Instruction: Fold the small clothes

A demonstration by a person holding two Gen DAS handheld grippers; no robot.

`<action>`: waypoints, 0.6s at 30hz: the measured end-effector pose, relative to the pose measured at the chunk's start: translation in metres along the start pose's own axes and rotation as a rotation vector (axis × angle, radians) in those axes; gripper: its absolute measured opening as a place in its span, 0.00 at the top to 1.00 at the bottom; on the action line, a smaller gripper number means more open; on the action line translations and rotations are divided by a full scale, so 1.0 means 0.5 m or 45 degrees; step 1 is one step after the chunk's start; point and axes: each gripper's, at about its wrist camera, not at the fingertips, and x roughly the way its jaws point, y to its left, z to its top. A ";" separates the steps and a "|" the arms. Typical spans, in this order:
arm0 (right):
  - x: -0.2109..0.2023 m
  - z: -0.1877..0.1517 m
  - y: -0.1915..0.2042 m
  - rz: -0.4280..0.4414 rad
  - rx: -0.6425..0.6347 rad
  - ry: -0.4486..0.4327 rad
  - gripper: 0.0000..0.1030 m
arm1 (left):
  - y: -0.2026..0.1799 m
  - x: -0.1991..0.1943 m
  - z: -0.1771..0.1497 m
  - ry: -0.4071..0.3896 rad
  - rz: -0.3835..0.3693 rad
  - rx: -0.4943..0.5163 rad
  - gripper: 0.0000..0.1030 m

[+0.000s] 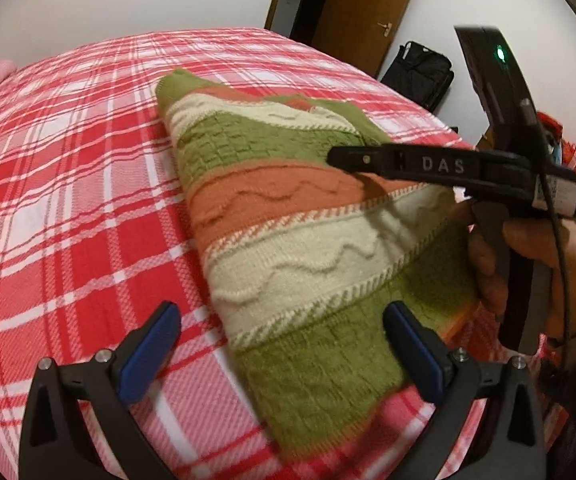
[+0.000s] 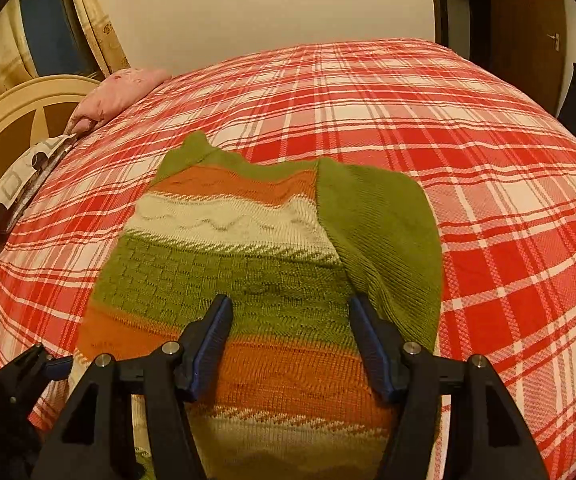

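A small knitted sweater [image 1: 288, 216] with green, orange and cream stripes lies on the red plaid bed [image 1: 68, 200]. One green sleeve [image 2: 383, 232] is folded over its right side. My left gripper [image 1: 284, 320] is open and empty, just above the sweater's near left edge. My right gripper [image 2: 289, 312] is open and empty, hovering over the sweater's [image 2: 224, 264] middle. The right gripper also shows in the left wrist view [image 1: 447, 168], held by a hand above the sweater's right side. The left gripper's tip shows at the lower left of the right wrist view [image 2: 48, 364].
A pink pillow [image 2: 116, 92] and a patterned cloth [image 2: 20, 184] lie at the bed's head by a cream headboard [image 2: 20, 120]. A wooden door [image 1: 359, 8] and a black bag [image 1: 419, 72] stand beyond the bed's far side.
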 end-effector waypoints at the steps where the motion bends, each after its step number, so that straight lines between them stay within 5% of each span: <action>1: -0.010 0.000 0.002 0.018 -0.011 -0.003 0.39 | 0.004 -0.009 0.000 -0.011 -0.005 -0.010 0.00; 5: -0.067 -0.007 -0.026 0.128 -0.003 -0.051 0.39 | 0.024 -0.052 0.009 -0.097 0.007 -0.020 0.00; 10: -0.103 0.005 -0.115 0.067 0.127 -0.130 0.39 | 0.039 -0.037 0.027 -0.073 -0.046 -0.087 0.00; 18: -0.006 0.023 -0.207 0.152 0.317 -0.008 0.39 | 0.041 0.024 0.022 0.019 -0.071 -0.130 0.00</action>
